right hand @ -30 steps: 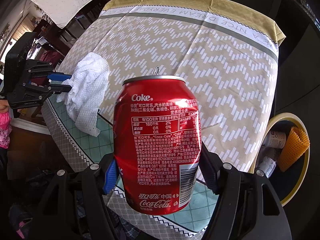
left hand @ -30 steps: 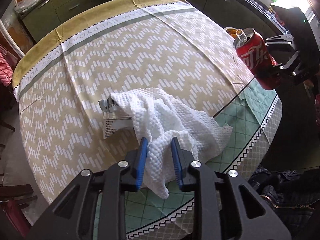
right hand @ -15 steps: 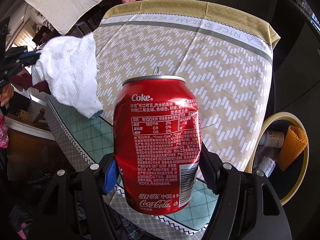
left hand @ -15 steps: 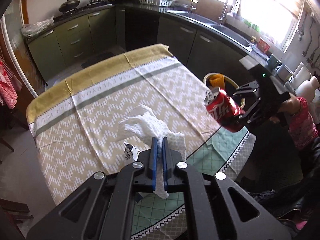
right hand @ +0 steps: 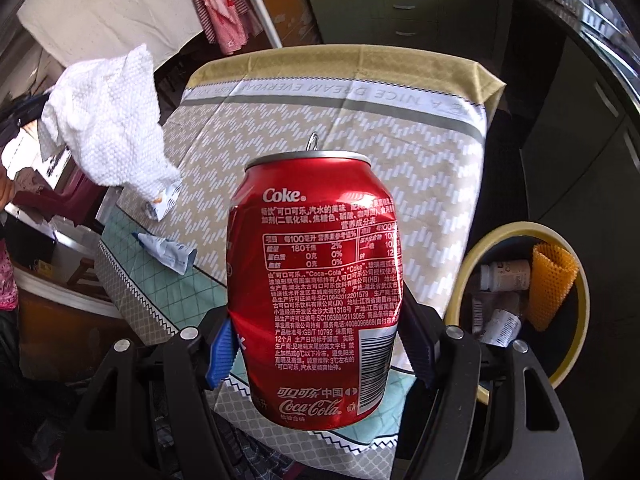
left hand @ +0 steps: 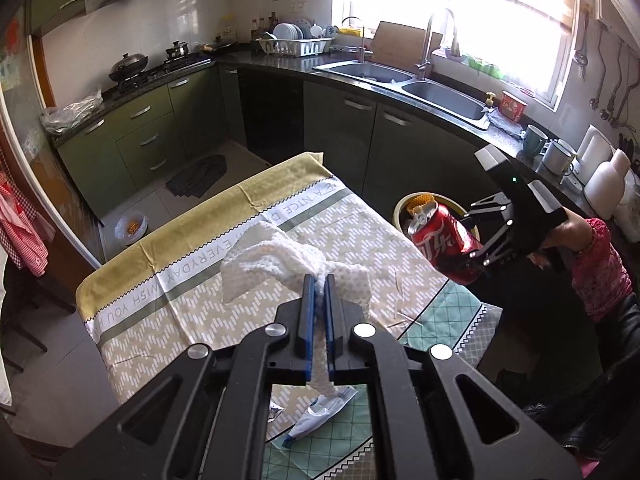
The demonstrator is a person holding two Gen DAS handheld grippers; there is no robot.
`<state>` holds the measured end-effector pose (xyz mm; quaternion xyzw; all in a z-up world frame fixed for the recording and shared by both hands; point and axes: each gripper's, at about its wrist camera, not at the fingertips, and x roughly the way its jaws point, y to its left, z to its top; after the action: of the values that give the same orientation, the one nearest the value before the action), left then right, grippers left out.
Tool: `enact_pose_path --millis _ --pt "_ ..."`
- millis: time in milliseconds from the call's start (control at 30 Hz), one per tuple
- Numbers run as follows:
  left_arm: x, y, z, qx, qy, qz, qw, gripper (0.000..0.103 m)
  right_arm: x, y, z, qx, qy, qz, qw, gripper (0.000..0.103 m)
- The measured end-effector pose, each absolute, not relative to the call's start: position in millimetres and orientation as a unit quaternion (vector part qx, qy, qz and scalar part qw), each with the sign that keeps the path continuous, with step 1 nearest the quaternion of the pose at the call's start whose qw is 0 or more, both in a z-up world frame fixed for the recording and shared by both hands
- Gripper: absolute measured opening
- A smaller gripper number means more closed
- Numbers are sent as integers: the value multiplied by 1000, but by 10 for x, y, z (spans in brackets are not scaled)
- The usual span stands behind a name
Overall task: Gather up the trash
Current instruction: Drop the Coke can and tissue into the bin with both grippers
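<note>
Right gripper (right hand: pixel 316 360) clamps the upright can (right hand: pixel 316 292) beside the bin (right hand: pixel 576 276), just off its right and below, so it is nearer than the left gripper (left hand: pixel 319 280), pinched on the tissue (left hand: pixel 288 264) above the table (left hand: pixel 192 308), a wrapper seemingly dangling.

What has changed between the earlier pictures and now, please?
The left gripper closed on the white paper towel and lifted it off the tablecloth, uncovering a wrapper. The right gripper holds the Coke can as before.
</note>
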<state>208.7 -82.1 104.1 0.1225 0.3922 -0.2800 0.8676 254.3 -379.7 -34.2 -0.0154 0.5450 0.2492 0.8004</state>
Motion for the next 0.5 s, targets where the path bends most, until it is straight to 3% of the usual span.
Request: enact_pose_path --millis 200,500 --pt "2165 -1292 980 141 394 -324 849 4 2646 -4724 -391 31 551 143 822 68" --pt "2274 -2088 895 177 399 -376 817 5 3014 -5733 -1158 69 584 20 809 69"
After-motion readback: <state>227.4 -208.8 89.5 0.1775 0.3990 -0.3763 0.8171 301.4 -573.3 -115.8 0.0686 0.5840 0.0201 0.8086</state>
